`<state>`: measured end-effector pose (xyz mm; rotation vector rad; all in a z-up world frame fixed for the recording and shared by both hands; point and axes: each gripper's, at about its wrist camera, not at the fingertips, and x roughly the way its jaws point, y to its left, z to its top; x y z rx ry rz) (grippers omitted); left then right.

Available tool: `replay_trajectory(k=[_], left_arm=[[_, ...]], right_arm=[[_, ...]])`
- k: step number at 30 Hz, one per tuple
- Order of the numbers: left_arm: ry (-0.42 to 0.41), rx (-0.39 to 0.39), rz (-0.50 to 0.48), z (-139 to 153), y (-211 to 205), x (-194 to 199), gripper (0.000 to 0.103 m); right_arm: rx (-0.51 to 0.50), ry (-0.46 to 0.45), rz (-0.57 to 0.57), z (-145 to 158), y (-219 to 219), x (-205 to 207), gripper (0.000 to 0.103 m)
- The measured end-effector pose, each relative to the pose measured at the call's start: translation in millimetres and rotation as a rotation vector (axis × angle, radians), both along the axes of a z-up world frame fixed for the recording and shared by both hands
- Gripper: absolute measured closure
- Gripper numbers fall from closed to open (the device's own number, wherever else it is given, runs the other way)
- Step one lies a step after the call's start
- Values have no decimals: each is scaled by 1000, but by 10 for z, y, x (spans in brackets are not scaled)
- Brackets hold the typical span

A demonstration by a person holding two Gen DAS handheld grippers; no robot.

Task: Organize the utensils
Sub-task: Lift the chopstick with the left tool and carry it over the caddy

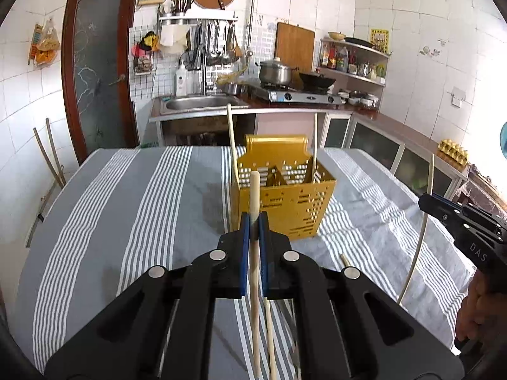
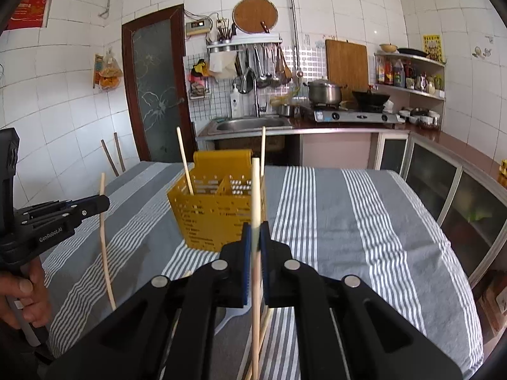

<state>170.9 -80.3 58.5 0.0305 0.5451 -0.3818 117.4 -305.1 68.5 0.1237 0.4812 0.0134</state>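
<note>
A yellow perforated utensil holder (image 1: 285, 196) stands on the striped tablecloth, with two pale chopsticks (image 1: 230, 129) upright in it. It also shows in the right wrist view (image 2: 212, 212). My left gripper (image 1: 253, 218) is shut on a pale wooden chopstick (image 1: 254, 190), held upright just in front of the holder. My right gripper (image 2: 255, 228) is shut on another pale chopstick (image 2: 256, 190), also upright and near the holder. Each gripper shows in the other's view, the right one (image 1: 424, 202) and the left one (image 2: 104, 202). More chopsticks (image 1: 269, 332) lie on the cloth below.
The table has a grey and white striped cloth (image 1: 142, 205). Behind it stand a sink (image 1: 199, 103), a gas stove with a pot (image 1: 275, 72) and a wok, and wall shelves. A dark door (image 1: 98, 72) is at the back left. Cabinets (image 2: 443, 183) run along the right.
</note>
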Motion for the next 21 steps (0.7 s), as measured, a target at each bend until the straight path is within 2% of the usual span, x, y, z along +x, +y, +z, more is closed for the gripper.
replay_trajectory(k=[14, 21], left_arm=[[-145, -50, -2, 632, -86, 262, 98], [-239, -34, 17, 900, -215, 507, 98]], right_arm=[[-40, -157, 19, 595, 9, 378, 97], [-72, -240, 12, 820, 57, 641, 97]])
